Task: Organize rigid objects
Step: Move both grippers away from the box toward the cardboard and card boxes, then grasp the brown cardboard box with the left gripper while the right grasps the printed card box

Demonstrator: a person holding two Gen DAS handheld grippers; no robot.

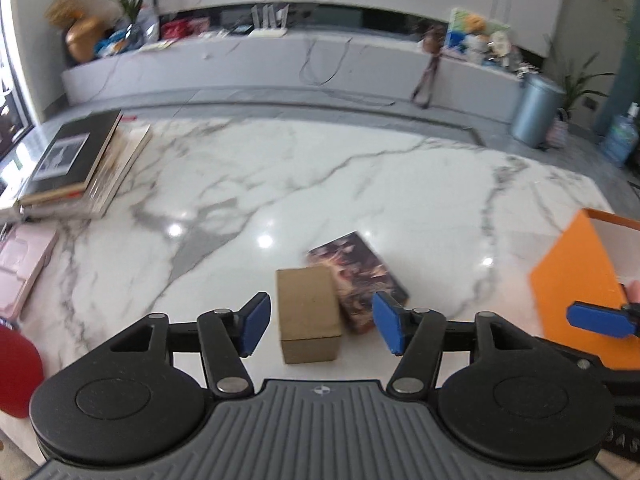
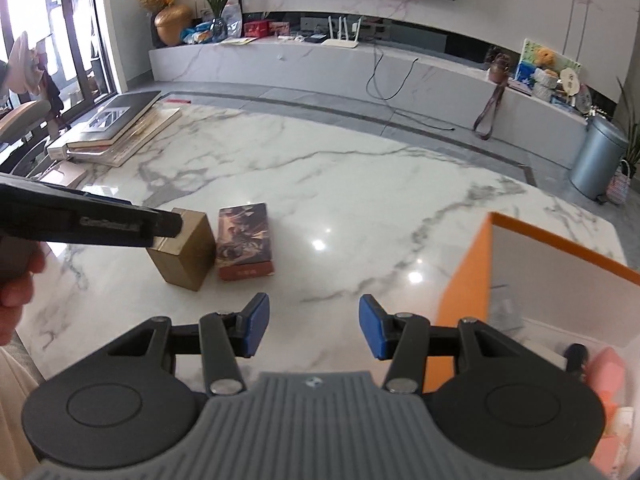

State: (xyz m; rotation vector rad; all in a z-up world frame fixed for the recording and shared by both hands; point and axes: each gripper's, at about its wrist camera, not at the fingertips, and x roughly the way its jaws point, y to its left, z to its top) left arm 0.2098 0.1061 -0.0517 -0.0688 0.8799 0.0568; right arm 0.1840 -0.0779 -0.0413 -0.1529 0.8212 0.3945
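A tan cardboard box (image 1: 308,316) lies on the white marble table (image 1: 320,184), touching a dark illustrated box (image 1: 360,276) at its right. My left gripper (image 1: 322,326) hangs over the tan box with its jaws open; the blue pads stand clear of both sides. From the right wrist view, a black finger (image 2: 120,224) of the left gripper reaches over the tan box (image 2: 184,252), beside the illustrated box (image 2: 244,240). My right gripper (image 2: 313,326) is open and empty above bare marble, just left of an orange open-top box (image 2: 464,280).
A stack of books (image 1: 80,164) sits at the table's far left, with a pink flat case (image 1: 24,264) and a red object (image 1: 16,372) nearer. The orange box (image 1: 572,280) holds pink items (image 2: 608,368). A metal bin (image 2: 596,160) stands on the floor beyond.
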